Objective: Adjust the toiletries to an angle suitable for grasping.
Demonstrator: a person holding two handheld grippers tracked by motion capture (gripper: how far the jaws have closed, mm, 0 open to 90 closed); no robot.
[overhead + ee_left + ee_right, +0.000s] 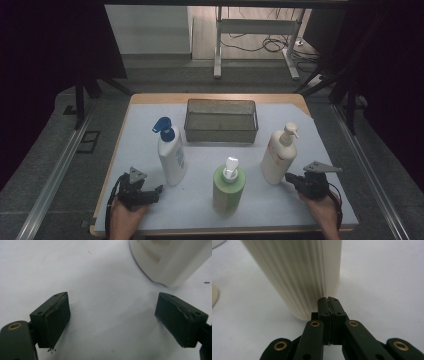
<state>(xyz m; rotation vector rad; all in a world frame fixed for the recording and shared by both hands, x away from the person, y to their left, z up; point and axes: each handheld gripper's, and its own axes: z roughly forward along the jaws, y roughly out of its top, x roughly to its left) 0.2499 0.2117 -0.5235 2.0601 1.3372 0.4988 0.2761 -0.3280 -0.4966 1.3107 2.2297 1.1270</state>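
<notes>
Three pump bottles upright on the bench (pixel 210 210), a mesh basket (pixel 221 120) behind them. Left claw (pixel 112 320) spread wide, nothing between the jaws, near the base of the white bottle with blue pump (pixel 171 155). Right claw (pixel 329 301) clenched on nothing, tips just beside the foot of the cream bottle (pixel 278 155). Green bottle (pixel 228 189) between the two claws, well apart from both.

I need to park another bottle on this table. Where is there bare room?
Bare patches: left of the wire basket, behind the blue-capped bottle; and right of the basket, behind the cream bottle. The front is crowded around the green bottle.
</notes>
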